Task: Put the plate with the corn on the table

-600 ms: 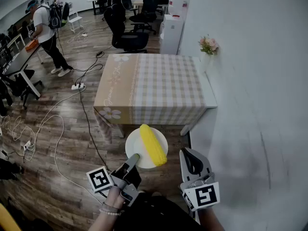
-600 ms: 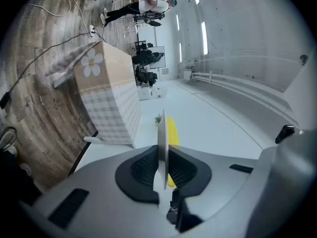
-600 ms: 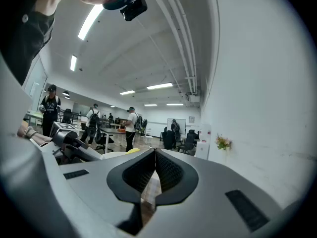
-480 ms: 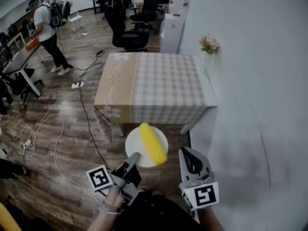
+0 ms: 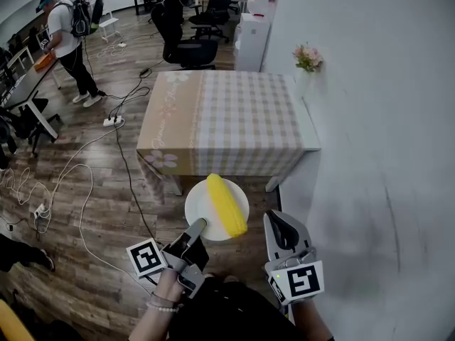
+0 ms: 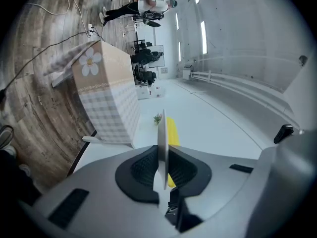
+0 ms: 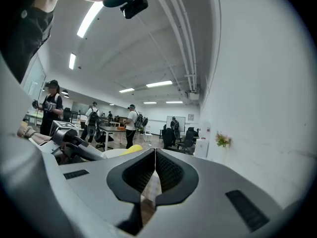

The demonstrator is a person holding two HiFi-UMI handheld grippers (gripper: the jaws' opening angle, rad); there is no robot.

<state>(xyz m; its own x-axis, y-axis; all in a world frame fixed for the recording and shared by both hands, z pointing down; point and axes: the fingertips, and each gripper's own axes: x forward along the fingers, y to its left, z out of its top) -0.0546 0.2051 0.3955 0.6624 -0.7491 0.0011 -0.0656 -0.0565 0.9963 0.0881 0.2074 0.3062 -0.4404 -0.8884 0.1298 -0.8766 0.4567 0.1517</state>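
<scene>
A white plate (image 5: 205,206) carries a yellow corn cob (image 5: 226,204) and hangs in the air just before the near edge of the checked table (image 5: 234,119). My left gripper (image 5: 196,227) is shut on the plate's near rim. In the left gripper view the plate (image 6: 162,133) stands edge-on between the pads, with the corn (image 6: 172,130) behind it and the table (image 6: 106,95) ahead. My right gripper (image 5: 279,222) floats to the right of the plate, shut and holding nothing. Its closed jaws (image 7: 155,155) point along the room, with the corn (image 7: 130,149) at their left.
A vase of pink flowers (image 5: 308,58) stands by the white wall at the table's far right corner. Cables (image 5: 85,183) trail over the wooden floor at left. Office chairs (image 5: 186,41) stand behind the table, and a person (image 5: 67,45) with a backpack stands far left.
The plate with the corn, both grippers and the table have all shifted slightly up in the head view. The left grip on the rim is unchanged.
</scene>
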